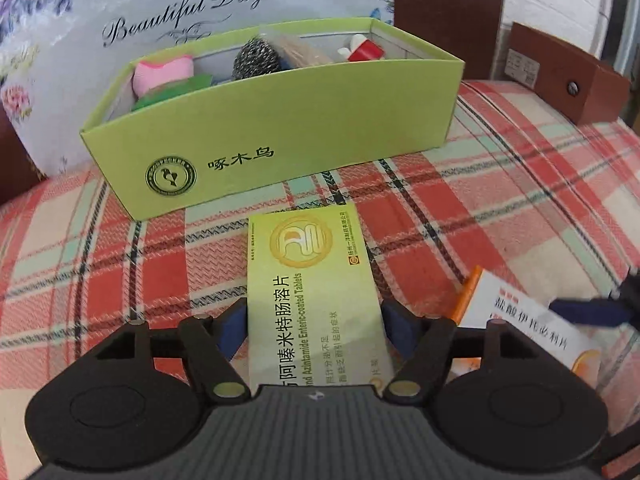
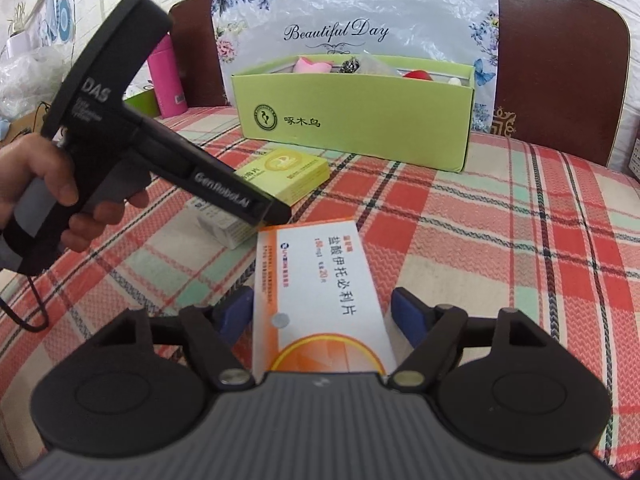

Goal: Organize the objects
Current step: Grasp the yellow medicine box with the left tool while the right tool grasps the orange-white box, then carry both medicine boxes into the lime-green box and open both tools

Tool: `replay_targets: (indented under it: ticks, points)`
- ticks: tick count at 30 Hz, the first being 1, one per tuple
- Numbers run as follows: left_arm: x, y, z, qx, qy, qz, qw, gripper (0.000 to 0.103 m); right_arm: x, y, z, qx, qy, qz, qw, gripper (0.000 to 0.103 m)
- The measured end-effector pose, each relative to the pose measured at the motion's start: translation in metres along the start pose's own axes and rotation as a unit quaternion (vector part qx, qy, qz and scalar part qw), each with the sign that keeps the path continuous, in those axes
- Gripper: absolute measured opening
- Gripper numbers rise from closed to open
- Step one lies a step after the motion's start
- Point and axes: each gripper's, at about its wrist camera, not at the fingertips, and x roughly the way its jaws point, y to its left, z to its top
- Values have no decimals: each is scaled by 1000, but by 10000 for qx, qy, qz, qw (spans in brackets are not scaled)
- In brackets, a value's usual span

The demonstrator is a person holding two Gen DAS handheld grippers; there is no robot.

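Plaid cloth [image 2: 500,240], red, cream and mint checks, covers whole surface. Long green box [image 2: 352,120] sits at far edge, open top. Yellow-green medicine carton [image 1: 308,280] lies flat just in front of green box. Orange-and-white medicine carton [image 2: 320,288] lies flat nearer, close beside it. Small white carton [image 2: 224,228] to left, mostly hidden. Pink bottle [image 2: 168,80] far left, base unclear.

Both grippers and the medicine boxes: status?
Left gripper open, fingers astride yellow-green tablet box. Right gripper open, astride orange-white box. Green organizer box path unobstructed.
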Motion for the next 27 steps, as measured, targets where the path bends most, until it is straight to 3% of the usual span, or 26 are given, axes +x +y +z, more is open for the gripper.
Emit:
replay_targets:
  ticks: [4, 5, 11, 14, 20, 27]
  points:
    - [-4, -1, -9, -47, -136, 34, 9999, 74, 7, 6, -4, -144, 49, -169, 9997, 68]
    - [-6, 0, -11, -110, -151, 13, 9998, 70, 6, 9, -3, -183, 61, -203, 9996, 67]
    - [-41, 5, -11, -449, -374, -238, 9980, 69, -15, -3, 18, 243, -111, -56, 9996, 66]
    - [-68, 8, 6, -562, -771, -389, 9947, 69, -28, -11, 42, 282, -394, -117, 9988, 66]
    - [-102, 13, 46, -651, -1520, -319, 9857, 69, -34, -29, 93, 268, -1012, -319, 9940, 66]
    - [-87, 33, 93, -1052, -1764, -56, 9787, 69, -7, -53, 147, 465, -1356, -666, 9874, 66]
